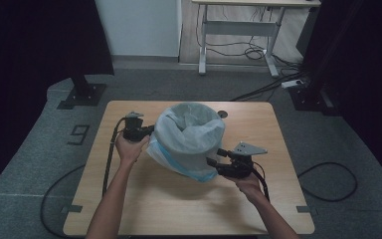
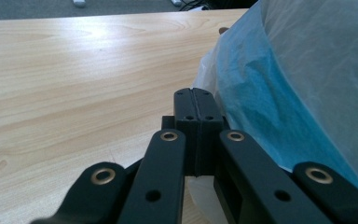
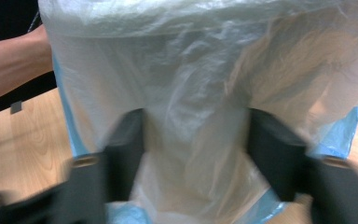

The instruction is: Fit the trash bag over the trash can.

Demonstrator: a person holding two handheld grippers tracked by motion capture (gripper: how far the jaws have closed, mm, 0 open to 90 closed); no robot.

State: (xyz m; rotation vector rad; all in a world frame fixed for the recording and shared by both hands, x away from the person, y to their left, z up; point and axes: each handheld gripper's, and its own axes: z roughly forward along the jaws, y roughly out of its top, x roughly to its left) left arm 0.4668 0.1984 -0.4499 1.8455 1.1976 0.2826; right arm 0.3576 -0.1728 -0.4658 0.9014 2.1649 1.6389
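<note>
A blue bin (image 1: 202, 175) lined with a white plastic bag (image 1: 189, 134) stands mid-table on the wooden table (image 1: 179, 209). My left gripper (image 1: 150, 131) is against the bag's left side. In the left gripper view its jaws (image 2: 196, 100) are shut together, with bag film (image 2: 307, 56) just right of the tips and more beneath them. Whether any film is pinched I cannot tell. My right gripper (image 1: 216, 156) is at the bin's lower right. In the blurred right gripper view its jaws (image 3: 198, 135) stand apart, a bulge of the bag (image 3: 191, 93) between them.
A small round hole (image 1: 222, 114) sits in the table behind the bin. Bare tabletop (image 2: 74, 84) lies left of and in front of the bin. On the floor are a stand base (image 1: 82, 94), a white desk frame (image 1: 238, 30) and cables (image 1: 328, 181).
</note>
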